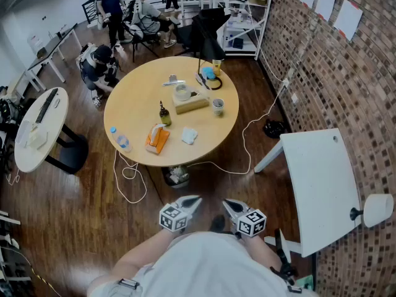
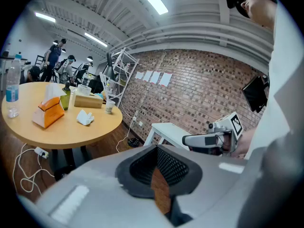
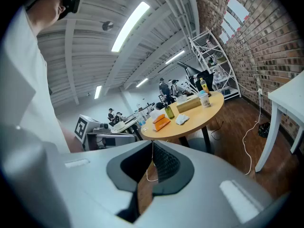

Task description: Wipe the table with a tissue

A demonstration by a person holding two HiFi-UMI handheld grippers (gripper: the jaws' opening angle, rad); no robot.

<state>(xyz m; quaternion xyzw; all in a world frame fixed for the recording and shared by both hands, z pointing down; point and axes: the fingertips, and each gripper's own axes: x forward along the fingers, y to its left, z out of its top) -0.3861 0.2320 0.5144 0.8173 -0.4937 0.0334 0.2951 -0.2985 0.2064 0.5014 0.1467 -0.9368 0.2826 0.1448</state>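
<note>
Your left claw point(image 1: 193, 199) and right claw point(image 1: 229, 204) are both pressed together, pinching nothing, close by your waist; the tissue point(image 1: 189, 135) lies on the round surface point(image 1: 133, 107), well apart; I judge wiping not yet begun.

A round wooden table point(image 1: 133, 107) stood on a dark plank floor point(image 1: 74, 209). Near its front edge a clear water bottle point(image 1: 122, 142) stood upright at the left. An orange tissue box point(image 1: 157, 138) lay beside it. A crumpled white tissue point(image 1: 189, 135) lay just right of the box, apart from it. Nearer the middle stood a dark green bottle point(image 1: 164, 114) and a long pale box point(image 1: 192, 103) with a whitish container point(image 1: 182, 92) on top. A paper cup point(image 1: 218, 106) stood just right of that box. At the far edge sat a blue object point(image 1: 208, 73) and a yellow bottle point(image 1: 216, 67), too small to tell further. White cable point(image 1: 129, 179) looped over the floor by the table's front.
</note>
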